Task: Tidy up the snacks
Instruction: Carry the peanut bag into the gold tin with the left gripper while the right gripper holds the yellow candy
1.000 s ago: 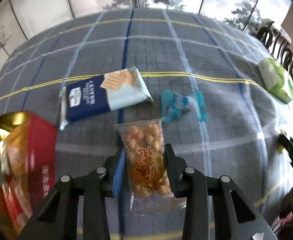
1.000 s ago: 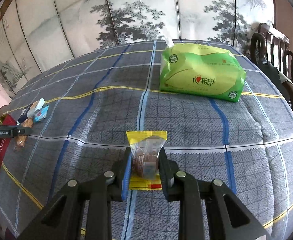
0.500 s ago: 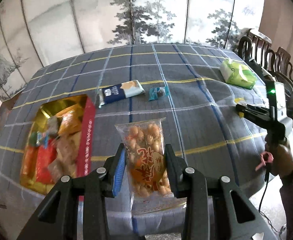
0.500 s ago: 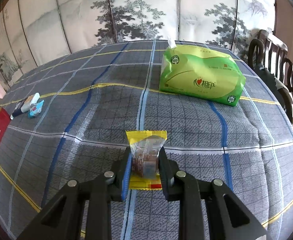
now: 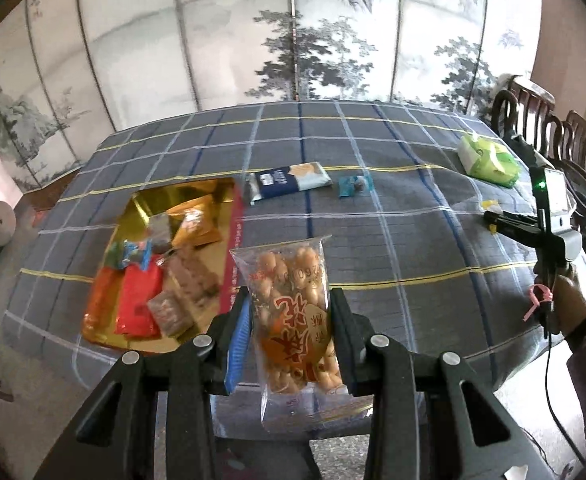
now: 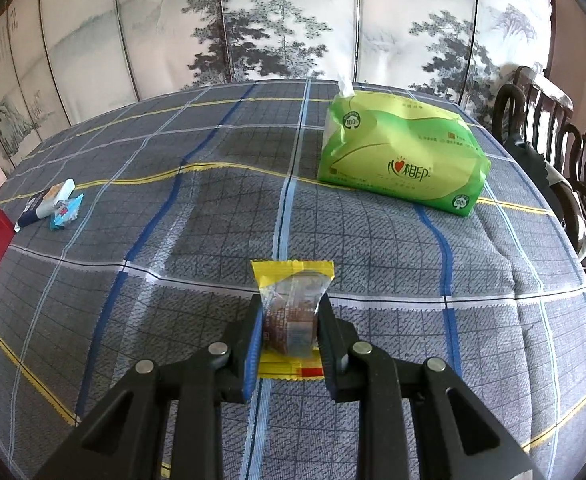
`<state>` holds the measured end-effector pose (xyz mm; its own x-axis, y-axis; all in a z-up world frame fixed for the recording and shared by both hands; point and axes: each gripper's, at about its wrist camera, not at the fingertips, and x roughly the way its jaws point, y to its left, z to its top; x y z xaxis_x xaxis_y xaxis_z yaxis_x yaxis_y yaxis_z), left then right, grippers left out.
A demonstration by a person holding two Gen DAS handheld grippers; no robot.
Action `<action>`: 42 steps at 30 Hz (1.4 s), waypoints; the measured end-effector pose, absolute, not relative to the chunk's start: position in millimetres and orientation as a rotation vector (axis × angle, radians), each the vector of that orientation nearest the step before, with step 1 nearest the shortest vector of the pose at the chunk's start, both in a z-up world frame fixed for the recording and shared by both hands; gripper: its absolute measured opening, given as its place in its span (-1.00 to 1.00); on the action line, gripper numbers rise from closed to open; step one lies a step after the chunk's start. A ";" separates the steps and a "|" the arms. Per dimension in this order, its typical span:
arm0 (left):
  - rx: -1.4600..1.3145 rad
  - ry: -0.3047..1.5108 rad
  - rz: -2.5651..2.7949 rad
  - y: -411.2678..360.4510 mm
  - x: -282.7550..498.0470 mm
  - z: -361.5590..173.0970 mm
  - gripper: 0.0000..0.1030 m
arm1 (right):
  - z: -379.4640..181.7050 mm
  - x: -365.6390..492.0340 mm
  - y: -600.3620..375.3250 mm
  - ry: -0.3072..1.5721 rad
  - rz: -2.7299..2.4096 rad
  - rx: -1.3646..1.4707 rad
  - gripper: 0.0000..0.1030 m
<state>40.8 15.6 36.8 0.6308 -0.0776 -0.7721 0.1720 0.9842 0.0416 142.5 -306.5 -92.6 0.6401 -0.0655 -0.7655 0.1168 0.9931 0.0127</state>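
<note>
1. Here, in the left wrist view, the left gripper [image 5: 291, 344] has its fingers clamped on the sides of a clear nut bag [image 5: 293, 320], held above the near table [image 5: 413, 220] edge. I judge the bag light, crinkly and slippery, its contents loose; a grip across the filled middle suits it. The red and gold box [image 5: 231, 256] of wrapped snacks lies at ten o'clock.

2. In the right wrist view, the right gripper [image 6: 289, 330] has its fingers shut on a small yellow-edged cake packet [image 6: 291, 308] over the checked cloth. It looks soft and crushable. A glossy green tissue pack [image 6: 403, 164] sits at one o'clock.
</note>
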 end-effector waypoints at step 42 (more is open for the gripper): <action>-0.039 1.005 0.156 193.5 106.6 -15.4 -0.34 | -92.2 142.0 -303.1 0.874 -0.115 0.046 -0.52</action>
